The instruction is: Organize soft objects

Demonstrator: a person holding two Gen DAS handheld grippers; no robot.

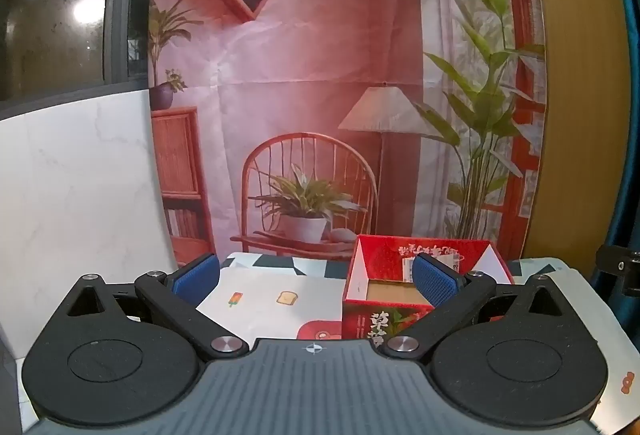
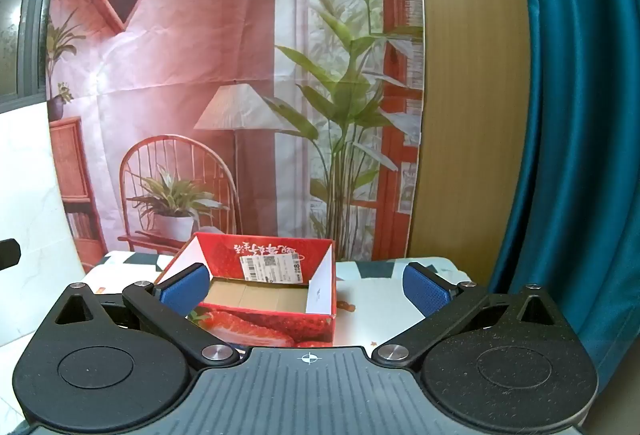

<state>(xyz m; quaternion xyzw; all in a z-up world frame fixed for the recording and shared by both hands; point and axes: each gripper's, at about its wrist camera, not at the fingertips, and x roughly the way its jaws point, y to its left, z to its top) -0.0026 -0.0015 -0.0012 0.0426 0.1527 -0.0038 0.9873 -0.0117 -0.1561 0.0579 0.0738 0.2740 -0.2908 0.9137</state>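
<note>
A red open cardboard box [image 1: 384,297] with strawberry print and a brown empty floor stands on the patterned tablecloth [image 1: 260,299]. It also shows in the right wrist view [image 2: 272,319]. My left gripper [image 1: 316,281] is open and empty, its right finger over the box's near side. My right gripper [image 2: 306,287] is open and empty, held just in front of the box, its left finger over the box's left corner. No soft object is visible in either view.
A printed backdrop [image 1: 304,75] of a room hangs behind the table. A white marble-look panel [image 1: 76,187] stands at the left. A blue curtain [image 2: 576,115] hangs at the right beside a wooden panel [image 2: 464,95].
</note>
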